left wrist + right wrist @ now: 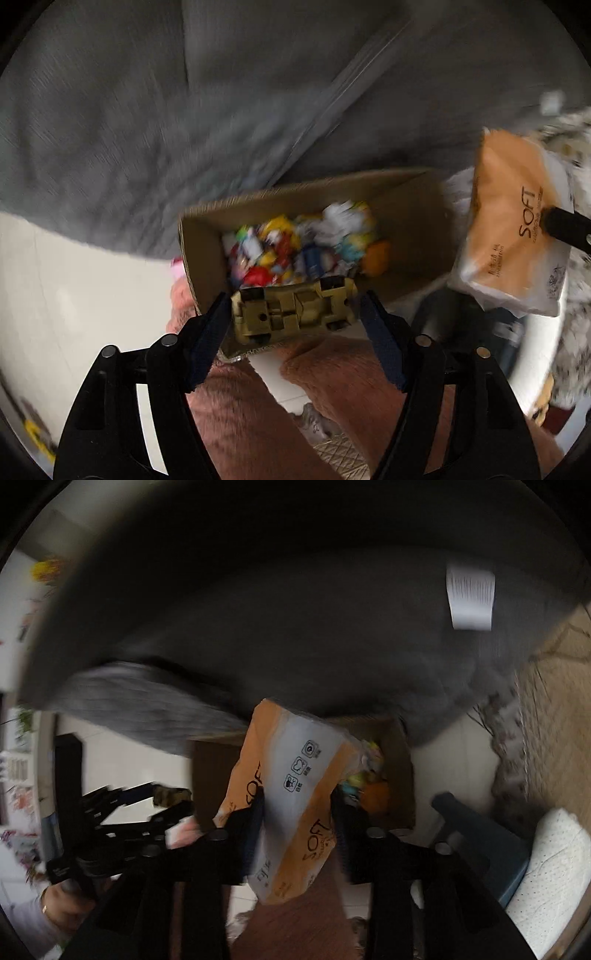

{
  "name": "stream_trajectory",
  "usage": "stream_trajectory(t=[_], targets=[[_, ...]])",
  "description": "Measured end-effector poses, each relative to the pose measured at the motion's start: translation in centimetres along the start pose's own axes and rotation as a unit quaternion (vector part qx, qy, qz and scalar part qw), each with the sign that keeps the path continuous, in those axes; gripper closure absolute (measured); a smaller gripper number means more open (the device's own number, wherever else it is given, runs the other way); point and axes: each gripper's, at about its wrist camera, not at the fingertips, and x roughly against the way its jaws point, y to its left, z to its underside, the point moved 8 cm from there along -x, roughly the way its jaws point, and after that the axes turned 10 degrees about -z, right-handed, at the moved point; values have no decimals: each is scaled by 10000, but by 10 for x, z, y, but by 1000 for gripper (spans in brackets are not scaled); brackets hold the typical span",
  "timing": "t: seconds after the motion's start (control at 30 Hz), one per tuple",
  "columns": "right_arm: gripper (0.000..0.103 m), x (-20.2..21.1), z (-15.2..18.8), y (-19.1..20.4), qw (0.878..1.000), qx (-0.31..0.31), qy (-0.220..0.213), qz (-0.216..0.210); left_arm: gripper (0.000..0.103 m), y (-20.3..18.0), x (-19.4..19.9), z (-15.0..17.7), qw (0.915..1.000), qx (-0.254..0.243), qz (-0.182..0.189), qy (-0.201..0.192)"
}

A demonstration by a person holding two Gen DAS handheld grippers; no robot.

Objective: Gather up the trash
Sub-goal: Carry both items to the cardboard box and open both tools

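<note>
An open cardboard box on the floor holds several colourful wrappers. My left gripper hangs just over its near edge. A tan toy car, underside up, lies between its fingers with a small gap at the right pad. My right gripper is over the same box. An orange and white tissue pack marked SOFT sits loosely between its spread fingers. In the left wrist view the pack hangs to the right of the box.
A grey sofa cushion rises behind the box, with a white label on it. A person's legs in brown fleece are below the grippers. White tile floor lies to the left. A blue stool and a white cushion stand on the right.
</note>
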Motion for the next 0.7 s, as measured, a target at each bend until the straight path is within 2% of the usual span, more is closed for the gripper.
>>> stream_trajectory(t=[0.03, 0.07, 0.17, 0.3, 0.4, 0.5, 0.6, 0.63, 0.67, 0.7], targets=[[30, -16, -1, -14, 9998, -160, 44, 129, 24, 1, -23, 3, 9996, 58, -45, 259], [27, -27, -1, -24, 9994, -234, 91, 221, 24, 4, -39, 5, 9988, 89, -91, 474], [29, -53, 1, -45, 9974, -322, 322, 555, 24, 13, -66, 18, 9966, 35, -256, 788], [29, -43, -1, -34, 9980, -271, 300, 481, 24, 20, -48, 24, 9978, -78, -199, 632], [26, -14, -9, -11, 9995, -177, 177, 201, 24, 26, -2, 26, 9989, -148, 191, 408], [25, 27, -18, 17, 9999, -69, -60, -91, 24, 30, 72, 23, 9978, -354, 556, -42], [22, 76, -35, 54, 9977, -41, -450, -510, 24, 41, 167, 5, 9921, -508, 861, -758], [22, 91, -41, 66, 9961, -43, -577, -662, 20, 50, 202, -9, 9883, -517, 936, -1089], [21, 112, -50, 85, 9928, -13, -790, -905, 11, 61, 233, -27, 9838, -497, 938, -1444], [19, 122, -55, 96, 9910, 26, -910, -985, 11, 74, 259, -48, 9785, -437, 892, -1805]])
